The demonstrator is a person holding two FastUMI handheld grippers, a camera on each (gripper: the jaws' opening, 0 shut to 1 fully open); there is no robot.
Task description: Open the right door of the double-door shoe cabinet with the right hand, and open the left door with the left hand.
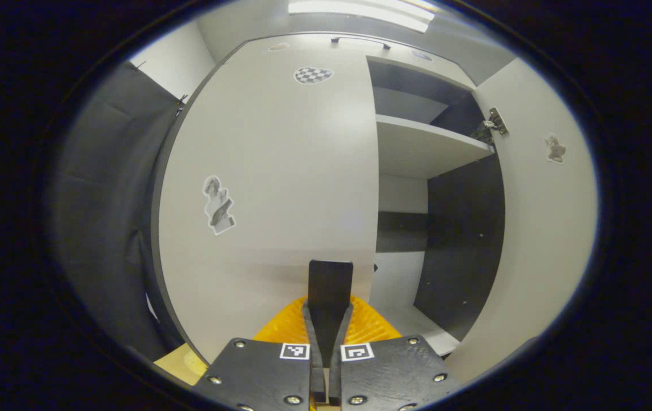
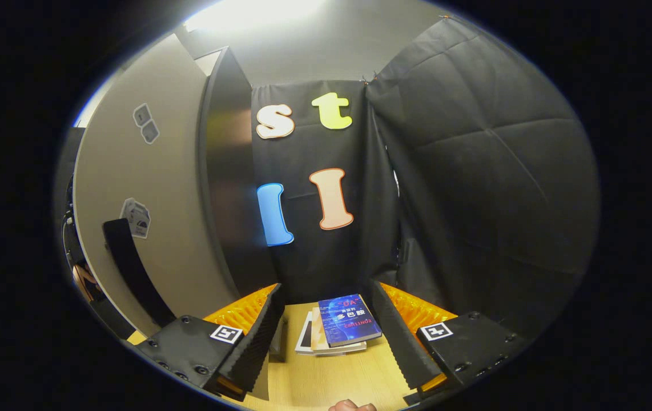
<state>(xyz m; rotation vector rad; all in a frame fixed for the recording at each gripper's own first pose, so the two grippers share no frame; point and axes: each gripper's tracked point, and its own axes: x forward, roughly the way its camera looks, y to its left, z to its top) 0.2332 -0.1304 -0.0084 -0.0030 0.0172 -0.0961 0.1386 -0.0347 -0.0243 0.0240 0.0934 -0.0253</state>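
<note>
The shoe cabinet's left door [image 1: 280, 171], pale with stickers, stands closed in the left gripper view. Its black handle [image 1: 330, 282] rises between the fingers of my left gripper [image 1: 329, 313], which is shut on it. The right door [image 1: 537, 217] is swung open at the right, its hinge [image 1: 494, 123] showing, and it uncovers a shelf [image 1: 423, 145] and the dark inside of the cabinet. In the right gripper view the right door [image 2: 149, 194] is at the left with its black handle [image 2: 132, 268]. My right gripper [image 2: 326, 297] is open and holds nothing, apart from that handle.
A small stack of books [image 2: 343, 328] lies on the wooden surface [image 2: 326, 377] ahead of the right gripper. Black cloth walls [image 2: 474, 182] close in the back and right. A dark panel [image 2: 229, 171] stands beside the open door. A fingertip [image 2: 351, 406] shows at the bottom edge.
</note>
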